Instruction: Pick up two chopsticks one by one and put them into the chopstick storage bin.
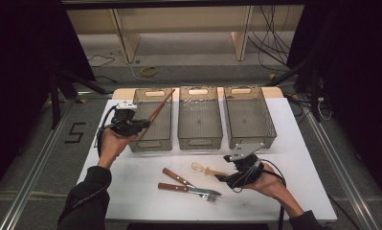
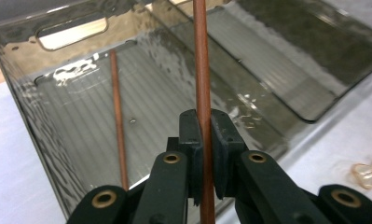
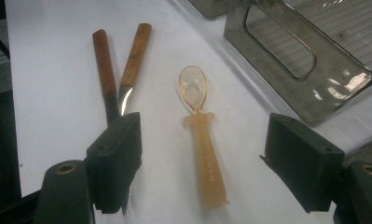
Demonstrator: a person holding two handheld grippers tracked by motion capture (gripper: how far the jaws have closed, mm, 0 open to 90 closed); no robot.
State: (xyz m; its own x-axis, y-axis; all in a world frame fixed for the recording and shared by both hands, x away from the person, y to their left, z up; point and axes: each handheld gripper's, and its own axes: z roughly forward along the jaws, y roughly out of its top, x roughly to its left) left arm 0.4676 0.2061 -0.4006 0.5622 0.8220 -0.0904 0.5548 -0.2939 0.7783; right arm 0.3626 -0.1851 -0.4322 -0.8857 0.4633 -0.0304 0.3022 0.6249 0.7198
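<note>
The left hand-held gripper clamps a chopstick over the left bin; lower it beside its mate. The right hand-held gripper gapes around the spoon.

A dark mark on the floor — seemingly a "5".

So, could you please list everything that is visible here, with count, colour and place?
Clear grey plastic bins: three, in a row at the table's far side.
Thin brown wooden chopsticks: two; one lying in the left bin, one held over it.
Wooden-handled metal forks: two, near the front, handles apart, heads together.
Translucent amber plastic spoon: one, beside the forks.
White table: one.
Left gripper: black, shut on a chopstick.
Right gripper: black, open, around the spoon.
</note>
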